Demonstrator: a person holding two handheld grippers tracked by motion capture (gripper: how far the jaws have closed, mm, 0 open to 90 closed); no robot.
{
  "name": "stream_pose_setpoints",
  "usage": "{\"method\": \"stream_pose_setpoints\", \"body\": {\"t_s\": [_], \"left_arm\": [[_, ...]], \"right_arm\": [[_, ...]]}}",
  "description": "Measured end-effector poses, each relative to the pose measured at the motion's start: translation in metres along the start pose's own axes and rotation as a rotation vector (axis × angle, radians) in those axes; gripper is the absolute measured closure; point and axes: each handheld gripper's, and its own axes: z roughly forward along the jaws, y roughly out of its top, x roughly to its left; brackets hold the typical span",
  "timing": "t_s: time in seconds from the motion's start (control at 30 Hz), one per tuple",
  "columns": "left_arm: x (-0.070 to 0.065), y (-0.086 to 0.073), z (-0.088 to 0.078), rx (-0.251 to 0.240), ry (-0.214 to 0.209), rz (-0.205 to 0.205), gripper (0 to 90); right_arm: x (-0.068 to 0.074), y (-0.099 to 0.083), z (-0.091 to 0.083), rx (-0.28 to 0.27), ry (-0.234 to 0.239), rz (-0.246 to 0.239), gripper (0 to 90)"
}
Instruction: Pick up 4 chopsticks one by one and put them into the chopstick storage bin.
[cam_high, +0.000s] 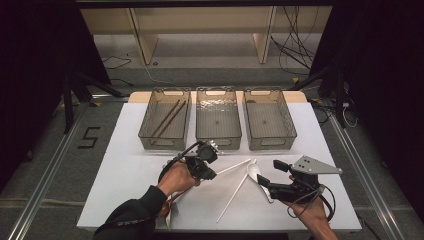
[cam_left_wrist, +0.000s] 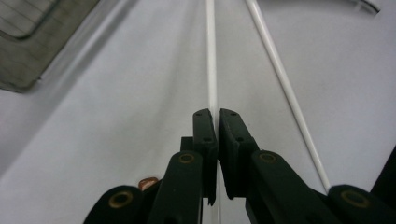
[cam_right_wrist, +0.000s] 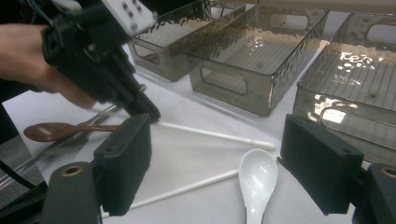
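My left gripper (cam_left_wrist: 217, 114) is shut on the near end of a thin white chopstick (cam_left_wrist: 211, 70), which runs straight ahead from the jaws over the white table. In the high view the left gripper (cam_high: 212, 174) sits at the table's middle, with the held chopstick (cam_high: 234, 166) pointing right. A second white chopstick (cam_high: 234, 193) lies loose beside it, slanting toward the front. A white ceramic spoon (cam_right_wrist: 258, 179) rests on the table between the wide-apart jaws of my right gripper (cam_right_wrist: 224, 163), untouched. From above, the right gripper (cam_high: 272, 173) is just right of the spoon (cam_high: 254, 172).
Three clear plastic trays stand in a row at the back: left (cam_high: 150, 142), middle (cam_high: 218, 141), right (cam_high: 270, 142). A pair of brown chopsticks (cam_high: 169, 118) lies in the left one. A brown spoon (cam_right_wrist: 46, 131) and a metal fork (cam_right_wrist: 70, 142) lie near the left hand.
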Motion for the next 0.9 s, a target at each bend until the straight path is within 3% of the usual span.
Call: {"method": "stream_pose_setpoints", "body": {"t_s": [0.17, 0.43, 0.9], "left_arm": [[0.004, 0.001, -0.015, -0.021, -0.012, -0.003, 85.6], [0.006, -0.002, -0.010, 0.014, -0.014, 0.005, 85.7], [0.015, -0.003, -0.033, -0.028, -0.002, -0.001, 85.6]], "right_arm": [[0.000, 0.000, 0.000, 0.001, 0.000, 0.004, 25.7], [-0.001, 0.000, 0.001, 0.004, -0.001, 0.005, 25.8], [-0.001, 0.000, 0.001, 0.006, -0.002, 0.010, 25.8]]}}
